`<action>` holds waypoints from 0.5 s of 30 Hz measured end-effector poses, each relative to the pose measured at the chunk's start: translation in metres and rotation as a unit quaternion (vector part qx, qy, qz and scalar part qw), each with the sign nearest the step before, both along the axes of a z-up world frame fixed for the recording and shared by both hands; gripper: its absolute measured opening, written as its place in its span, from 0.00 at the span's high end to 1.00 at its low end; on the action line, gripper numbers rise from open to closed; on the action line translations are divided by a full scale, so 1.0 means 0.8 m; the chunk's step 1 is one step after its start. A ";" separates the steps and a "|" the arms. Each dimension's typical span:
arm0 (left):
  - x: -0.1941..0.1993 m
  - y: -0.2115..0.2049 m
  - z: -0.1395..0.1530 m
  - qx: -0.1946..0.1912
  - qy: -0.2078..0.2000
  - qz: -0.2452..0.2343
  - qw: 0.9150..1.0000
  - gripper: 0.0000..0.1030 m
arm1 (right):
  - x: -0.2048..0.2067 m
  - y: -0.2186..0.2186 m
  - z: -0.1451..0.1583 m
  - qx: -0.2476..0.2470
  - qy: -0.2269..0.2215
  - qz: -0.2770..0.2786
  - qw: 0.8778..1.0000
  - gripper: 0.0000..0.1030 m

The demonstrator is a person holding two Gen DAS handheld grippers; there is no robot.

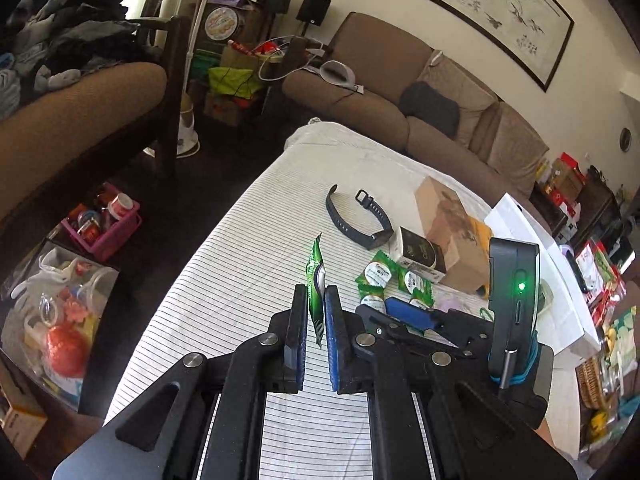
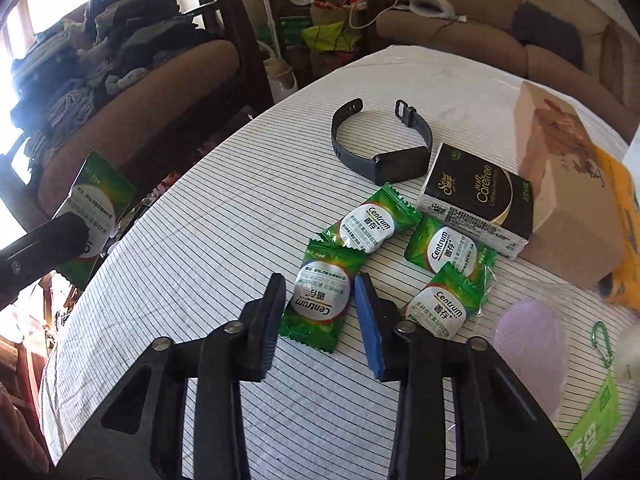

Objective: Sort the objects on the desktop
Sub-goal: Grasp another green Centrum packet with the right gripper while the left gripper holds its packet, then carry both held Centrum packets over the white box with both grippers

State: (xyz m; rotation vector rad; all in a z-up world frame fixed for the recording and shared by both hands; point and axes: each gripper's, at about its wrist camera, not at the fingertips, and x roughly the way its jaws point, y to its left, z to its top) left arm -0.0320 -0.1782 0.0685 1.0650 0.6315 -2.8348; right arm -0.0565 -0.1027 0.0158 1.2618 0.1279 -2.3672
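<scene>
My left gripper (image 1: 316,300) is shut on a green Centrum sachet (image 1: 316,276), held edge-on above the striped tablecloth (image 1: 240,280); the sachet also shows in the right wrist view (image 2: 96,208) at the left. My right gripper (image 2: 320,292) is open, its fingers on either side of another green Centrum sachet (image 2: 318,300) lying on the cloth. Three more sachets (image 2: 444,248) lie beside it. A black smart band (image 2: 384,148) lies further back. A black Carefree tissue pack (image 2: 480,200) sits right of the sachets.
A tan box (image 2: 568,184) stands behind the tissue pack, with a yellow item (image 2: 624,216) beside it. A lilac oval object (image 2: 532,352) and a green carabiner pouch (image 2: 596,412) lie at right. A white box (image 1: 540,264) sits at right. The table edge drops off at left.
</scene>
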 end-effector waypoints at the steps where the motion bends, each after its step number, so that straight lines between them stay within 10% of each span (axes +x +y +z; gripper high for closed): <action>1: -0.001 0.002 0.000 0.000 0.000 -0.003 1.000 0.93 | -0.001 0.003 -0.001 -0.007 -0.002 0.001 1.000 0.75; 15: -0.008 0.049 -0.003 0.017 -0.003 -0.054 0.998 0.93 | 0.031 0.086 0.084 -0.045 0.025 0.002 0.999 0.87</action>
